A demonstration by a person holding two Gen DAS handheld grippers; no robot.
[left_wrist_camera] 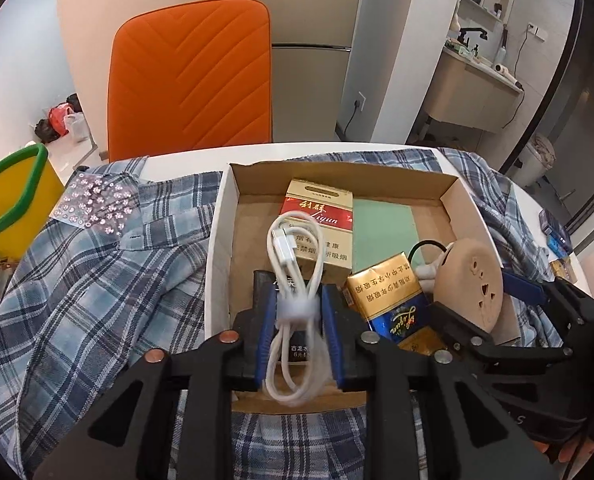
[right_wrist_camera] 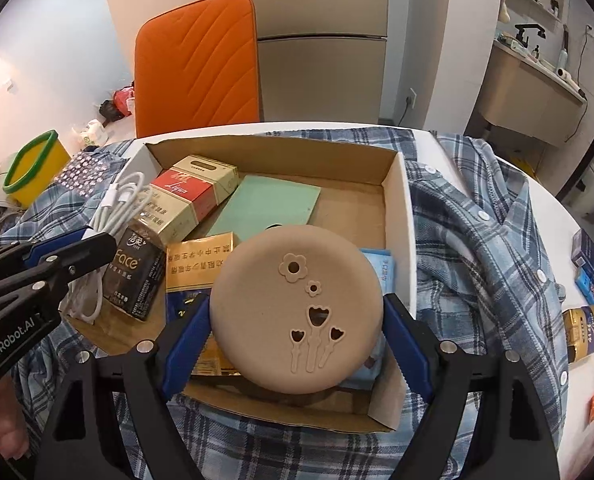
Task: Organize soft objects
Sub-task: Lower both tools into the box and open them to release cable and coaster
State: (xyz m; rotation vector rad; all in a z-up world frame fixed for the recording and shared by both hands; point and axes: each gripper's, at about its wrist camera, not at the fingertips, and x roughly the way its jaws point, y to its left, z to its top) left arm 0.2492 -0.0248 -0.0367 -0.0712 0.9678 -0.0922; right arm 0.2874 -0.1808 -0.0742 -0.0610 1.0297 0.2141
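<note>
An open cardboard box (left_wrist_camera: 223,216) (right_wrist_camera: 399,216) sits on a blue plaid shirt (left_wrist_camera: 97,280) (right_wrist_camera: 477,240). My left gripper (left_wrist_camera: 299,308) is shut on a coiled white USB cable (left_wrist_camera: 297,256) (right_wrist_camera: 125,200), held over the box's near left part. My right gripper (right_wrist_camera: 297,320) is shut on a round beige disc with flower cut-outs (right_wrist_camera: 293,312) (left_wrist_camera: 471,284), held over the box's near right part. In the box lie a red and cream cigarette pack (left_wrist_camera: 317,220) (right_wrist_camera: 193,192), a gold and blue pack (left_wrist_camera: 389,296) (right_wrist_camera: 197,264), a dark tissue pack (right_wrist_camera: 135,276) and a green card (left_wrist_camera: 381,232) (right_wrist_camera: 269,208).
An orange chair (left_wrist_camera: 193,72) (right_wrist_camera: 197,64) stands behind the white table (left_wrist_camera: 177,158). A yellow bin with a green rim (left_wrist_camera: 9,200) (right_wrist_camera: 37,168) is at the left. A rhinestone sticker sheet (left_wrist_camera: 95,204) lies on the shirt. Small boxes (right_wrist_camera: 585,304) lie at the table's right edge.
</note>
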